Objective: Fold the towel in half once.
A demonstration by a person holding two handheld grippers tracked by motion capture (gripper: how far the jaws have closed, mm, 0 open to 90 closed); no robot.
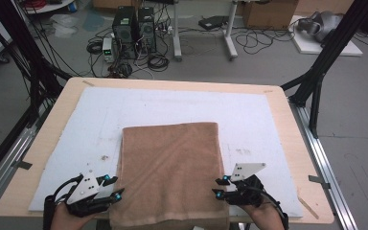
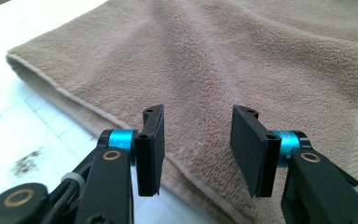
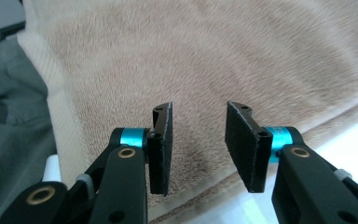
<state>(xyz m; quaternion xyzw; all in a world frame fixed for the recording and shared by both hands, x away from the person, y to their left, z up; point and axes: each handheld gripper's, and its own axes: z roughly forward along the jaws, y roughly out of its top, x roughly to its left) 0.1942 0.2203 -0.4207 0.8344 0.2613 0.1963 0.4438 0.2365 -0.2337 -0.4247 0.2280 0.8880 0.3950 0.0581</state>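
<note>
Towel (image 1: pixel 170 172) edges just beyond both open jaws.

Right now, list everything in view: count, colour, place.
towel: one, brown, folded, near middle of the mat, hanging over the near edge
mat: one, white, covering most of the table
table: one, light wood, centre
computer towers: two, black, floor beyond the table
cardboard box: one, brown, floor at far right
left gripper: one, black with blue, open, at the towel's left edge
right gripper: one, black with blue, open, at the towel's right edge
</note>
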